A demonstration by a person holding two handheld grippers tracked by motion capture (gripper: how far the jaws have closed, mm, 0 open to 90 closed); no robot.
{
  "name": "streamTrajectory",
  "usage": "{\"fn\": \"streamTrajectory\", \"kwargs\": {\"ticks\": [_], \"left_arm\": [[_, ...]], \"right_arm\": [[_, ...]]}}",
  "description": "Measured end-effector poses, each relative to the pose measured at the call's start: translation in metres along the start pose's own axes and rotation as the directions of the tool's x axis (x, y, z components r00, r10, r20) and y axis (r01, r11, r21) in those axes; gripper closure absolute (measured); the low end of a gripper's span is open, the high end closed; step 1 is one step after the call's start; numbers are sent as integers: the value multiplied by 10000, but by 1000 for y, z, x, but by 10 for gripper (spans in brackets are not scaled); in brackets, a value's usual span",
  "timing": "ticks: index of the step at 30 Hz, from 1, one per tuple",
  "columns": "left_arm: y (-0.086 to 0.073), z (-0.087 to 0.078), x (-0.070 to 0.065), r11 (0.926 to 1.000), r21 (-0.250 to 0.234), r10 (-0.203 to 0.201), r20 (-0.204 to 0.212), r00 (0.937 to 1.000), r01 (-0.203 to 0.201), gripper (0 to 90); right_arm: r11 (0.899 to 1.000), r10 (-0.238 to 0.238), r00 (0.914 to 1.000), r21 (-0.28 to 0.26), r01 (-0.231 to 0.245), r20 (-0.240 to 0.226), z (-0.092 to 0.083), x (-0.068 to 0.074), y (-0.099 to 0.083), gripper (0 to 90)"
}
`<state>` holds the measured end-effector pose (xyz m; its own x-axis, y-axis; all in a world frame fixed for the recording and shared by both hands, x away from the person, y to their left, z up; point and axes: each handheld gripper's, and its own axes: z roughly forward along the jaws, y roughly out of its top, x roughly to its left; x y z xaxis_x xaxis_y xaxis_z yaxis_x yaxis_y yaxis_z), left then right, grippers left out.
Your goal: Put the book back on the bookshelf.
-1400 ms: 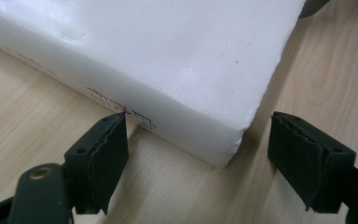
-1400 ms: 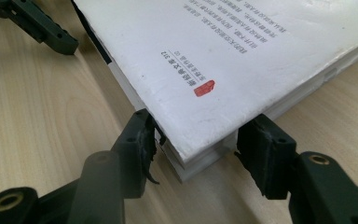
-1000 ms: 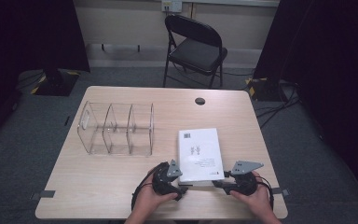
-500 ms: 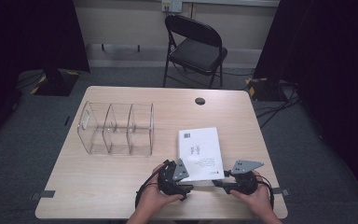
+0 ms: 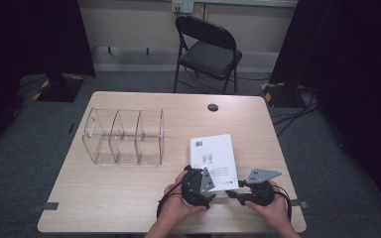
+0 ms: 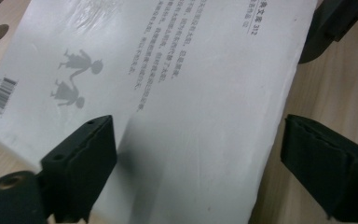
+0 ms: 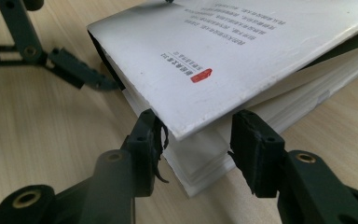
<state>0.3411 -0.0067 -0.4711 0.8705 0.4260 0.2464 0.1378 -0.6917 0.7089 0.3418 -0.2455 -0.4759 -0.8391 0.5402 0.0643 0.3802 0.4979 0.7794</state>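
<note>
A white paperback book (image 5: 212,156) lies on the wooden table (image 5: 129,193), back cover up, with a barcode and two small grey figures (image 6: 74,79). My left gripper (image 5: 211,180) hangs over its near left corner. Its jaws have just been opening and now stand wide (image 6: 200,170), one finger (image 6: 81,158) above the cover, the other (image 6: 326,172) past the book's edge, neither pressing. My right gripper (image 5: 233,191) is shut on the near right corner (image 7: 200,154), pinching the page block under the slightly lifted cover (image 7: 242,60).
A clear plastic organiser (image 5: 124,136) with three compartments stands on the table's left half. A dark round grommet (image 5: 212,107) sits near the far edge. A black folding chair (image 5: 206,49) stands beyond the table. Cables lie on the floor at the right.
My left gripper has moved right, onto the book's near left corner, and its jaws have spread wider. The right gripper and the book have stayed where they were.
</note>
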Motion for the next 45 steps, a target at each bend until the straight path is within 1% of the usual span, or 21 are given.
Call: {"fn": "streamTrajectory", "kwargs": {"ticks": [3, 5, 6, 7, 9, 10, 14, 16, 18, 19, 21, 22, 23, 24, 25, 26, 29, 32, 36, 39, 45], "left_arm": [[5, 8, -5, 9988, 214, 450, -253, 9987, -445, 0], [6, 9, -6, 9990, 124, 436, -334, 9985, -432, 0], [7, 9, -5, 9986, 262, 477, -372, 9982, -467, 1], [8, 11, -5, 9992, 175, 362, -387, 9986, -355, 0], [12, 11, -4, 9972, 587, 505, -515, 9974, -474, 1], [13, 16, -5, 9984, 391, 428, -658, 9969, -403, 0], [15, 20, -7, 9988, 338, 391, -976, 9945, -360, 4], [16, 20, -7, 9981, 432, 486, -1011, 9937, -444, 13], [16, 19, -7, 9985, 318, 475, -1159, 9921, -441, 76], [16, 18, -6, 9976, 370, 615, -1100, 9920, -577, 76], [16, 14, -9, 9941, 239, 1074, -1015, 9890, -1055, 156], [16, 14, -9, 9941, 239, 1074, -1015, 9890, -1055, 180], [18, 11, -8, 9876, 415, 1550, -976, 9831, -1516, 204], [19, 10, -8, 9868, 477, 1591, -986, 9823, -1551, 224], [19, 10, -8, 9868, 477, 1591, -986, 9823, -1551, 238], [18, 10, -10, 9906, 265, 1365, -1013, 9855, -1344, 249], [19, 10, -10, 9907, 311, 1348, -989, 9859, -1323, 251], [19, 10, -10, 9907, 257, 1355, -959, 9861, -1336, 260], [19, 10, -10, 9909, 221, 1344, -943, 9864, -1329, 263], [20, 9, -10, 9915, 250, 1297, -893, 9875, -1280, 263], [20, 9, -9, 9910, 232, 1336, -912, 9868, -1320, 262]], "right_arm": [[10000, 80, 10000, 10, -80, -27, 0, 0, 2, 548], [9999, 105, 9999, 15, -105, -38, -1, 0, 2, 552], [9999, 114, 9999, 8, -114, -41, -1, 1, 3, 553], [10000, 80, 10000, -21, -81, -45, -1, 1, 3, 553], [10000, 81, 10000, 18, -81, -56, -1, 1, 4, 553], [10000, 93, 9999, 4, -93, -69, -1, 1, 4, 553], [9999, 108, 9999, 9, -108, -74, -1, 0, 4, 553], [9999, 134, 9999, 13, -134, -87, -1, 0, 4, 553], [9999, 114, 9999, 36, -114, -90, -1, 0, 4, 553], [9999, 114, 9999, 36, -114, -90, -1, 0, 4, 553], [9999, 144, 9998, 25, -144, -143, -1, -1, 3, 553], [9999, 162, 9996, 19, -162, -219, 0, -2, 2, 553], [9997, 231, 9994, -42, -232, -249, 0, -2, 2, 552], [9995, 300, 9992, -105, -303, -279, 0, -3, 2, 548], [9990, 387, 9986, -188, -394, -353, 0, -4, 1, 543], [9990, 395, 9986, -210, -403, -343, 1, -4, 1, 521], [9999, 147, 9996, 1, -147, -247, 2, -3, 1, 482], [9998, 63, 9997, 173, -58, -254, 3, -4, -1, 490], [9990, -54, 9998, 456, 44, 214, 4, -7, -2, 501], [9988, -12, 9997, 480, 1, 228, 6, -8, -2, 498], [9997, 171, 9992, 168, -177, 355, 7, -9, -1, 500]]}}
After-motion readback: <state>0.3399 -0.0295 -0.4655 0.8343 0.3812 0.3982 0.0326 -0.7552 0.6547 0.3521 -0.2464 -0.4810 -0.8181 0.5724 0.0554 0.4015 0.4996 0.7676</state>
